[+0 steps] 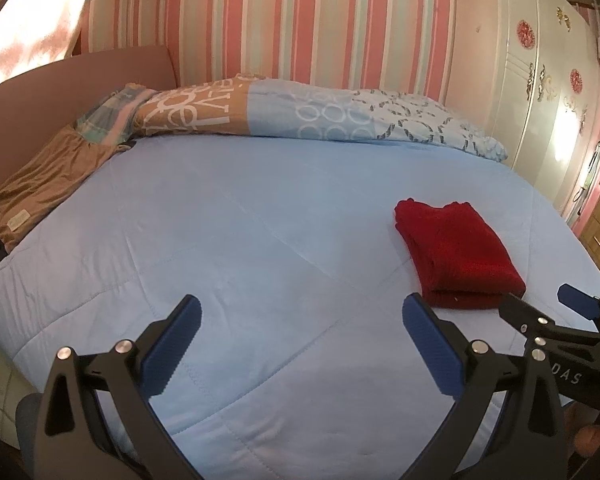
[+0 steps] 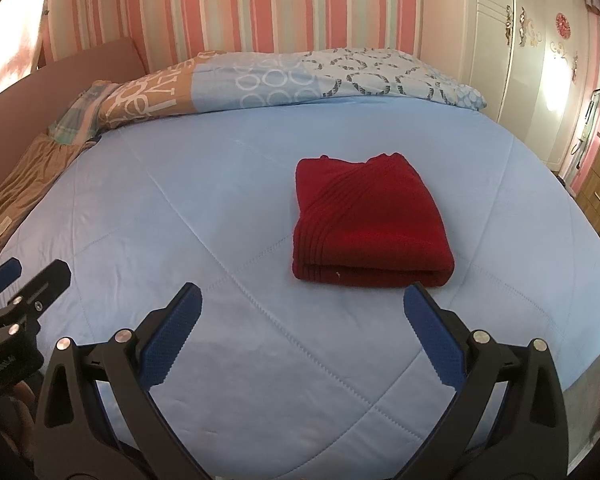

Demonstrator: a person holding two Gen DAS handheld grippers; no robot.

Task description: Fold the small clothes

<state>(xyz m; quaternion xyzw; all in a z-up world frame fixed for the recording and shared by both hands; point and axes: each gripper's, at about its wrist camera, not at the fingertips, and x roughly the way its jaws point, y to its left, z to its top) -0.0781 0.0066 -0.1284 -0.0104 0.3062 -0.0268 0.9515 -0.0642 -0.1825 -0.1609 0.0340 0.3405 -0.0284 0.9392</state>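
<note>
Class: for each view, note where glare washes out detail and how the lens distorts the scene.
Left wrist view: window blown out, glare on wardrobe, bed edges bowed. Right wrist view: same window and wardrobe glare; red garment sharp, corners vignetted black.

Folded garment point(image 2: 368, 220) on bedspread point(image 2: 180, 220), pillows point(image 2: 300, 76) behind

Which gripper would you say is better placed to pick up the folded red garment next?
Probably the right. The right gripper is open with the red garment just ahead of its fingers, while the left gripper faces bare blue bedspread, the garment off to its right.
</note>
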